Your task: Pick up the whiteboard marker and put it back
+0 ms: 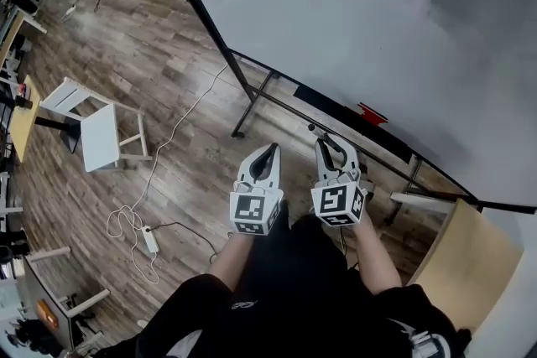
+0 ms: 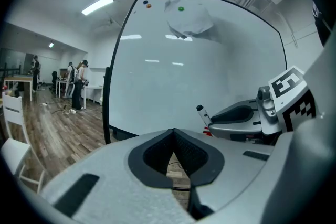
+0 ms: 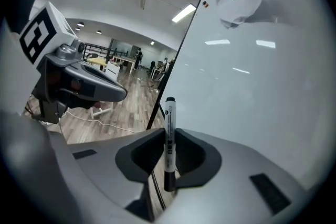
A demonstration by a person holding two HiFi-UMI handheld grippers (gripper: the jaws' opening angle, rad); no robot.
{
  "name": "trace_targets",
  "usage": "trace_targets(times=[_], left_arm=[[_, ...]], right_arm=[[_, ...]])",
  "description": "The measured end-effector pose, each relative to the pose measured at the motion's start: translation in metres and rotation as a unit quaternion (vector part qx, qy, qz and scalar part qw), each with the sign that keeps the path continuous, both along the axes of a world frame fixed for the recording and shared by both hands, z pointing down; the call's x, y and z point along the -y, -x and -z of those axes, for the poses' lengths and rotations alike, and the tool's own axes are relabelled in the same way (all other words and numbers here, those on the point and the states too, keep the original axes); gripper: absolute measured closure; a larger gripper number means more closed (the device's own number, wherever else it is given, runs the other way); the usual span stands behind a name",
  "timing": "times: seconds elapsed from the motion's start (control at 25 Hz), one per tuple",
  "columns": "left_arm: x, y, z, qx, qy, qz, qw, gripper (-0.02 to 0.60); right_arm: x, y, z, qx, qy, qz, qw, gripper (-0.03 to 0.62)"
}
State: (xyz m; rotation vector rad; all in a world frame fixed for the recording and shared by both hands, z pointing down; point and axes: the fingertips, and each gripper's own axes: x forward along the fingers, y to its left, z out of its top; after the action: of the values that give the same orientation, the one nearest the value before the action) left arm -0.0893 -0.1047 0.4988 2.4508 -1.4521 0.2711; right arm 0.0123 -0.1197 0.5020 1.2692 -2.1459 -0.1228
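The whiteboard marker point(image 3: 170, 113), white with a black cap and black end, stands upright between the pads of my right gripper point(image 3: 170, 132), which is shut on it. In the head view the marker's tip point(image 1: 312, 130) pokes out of the right gripper point(image 1: 325, 140) toward the whiteboard point(image 1: 352, 4). My left gripper point(image 1: 270, 150) hangs just to its left, jaws shut with nothing in them point(image 2: 173, 131). From the left gripper view the right gripper point(image 2: 212, 121) and marker point(image 2: 201, 112) show in front of the board point(image 2: 199, 71).
The board's tray point(image 1: 331, 106) carries a red eraser point(image 1: 372, 113). A white chair point(image 1: 96, 130) and a power strip with cable point(image 1: 149, 241) lie on the wood floor at left. A wooden tabletop point(image 1: 470, 264) is at right. People stand far off point(image 2: 79, 86).
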Motion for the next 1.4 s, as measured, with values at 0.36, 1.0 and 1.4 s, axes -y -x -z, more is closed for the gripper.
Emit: trace_targets(times=[0.36, 1.0, 1.4], left_arm=[[0.057, 0.058, -0.043, -0.023, 0.036, -0.054, 0.9976, 0.575], [0.115, 0.084, -0.089, -0.034, 0.101, -0.063, 0.9923, 0.575], [0.150, 0.073, -0.095, -0.024, 0.110, -0.059, 0.9918, 0.575]], right_arm=[[0.041, 0.042, -0.038, -0.155, 0.057, -0.025, 0.986, 0.542], [0.122, 0.024, -0.136, -0.253, 0.170, -0.020, 0.952, 0.542], [0.145, 0.012, -0.175, -0.274, 0.224, 0.008, 0.935, 0.542]])
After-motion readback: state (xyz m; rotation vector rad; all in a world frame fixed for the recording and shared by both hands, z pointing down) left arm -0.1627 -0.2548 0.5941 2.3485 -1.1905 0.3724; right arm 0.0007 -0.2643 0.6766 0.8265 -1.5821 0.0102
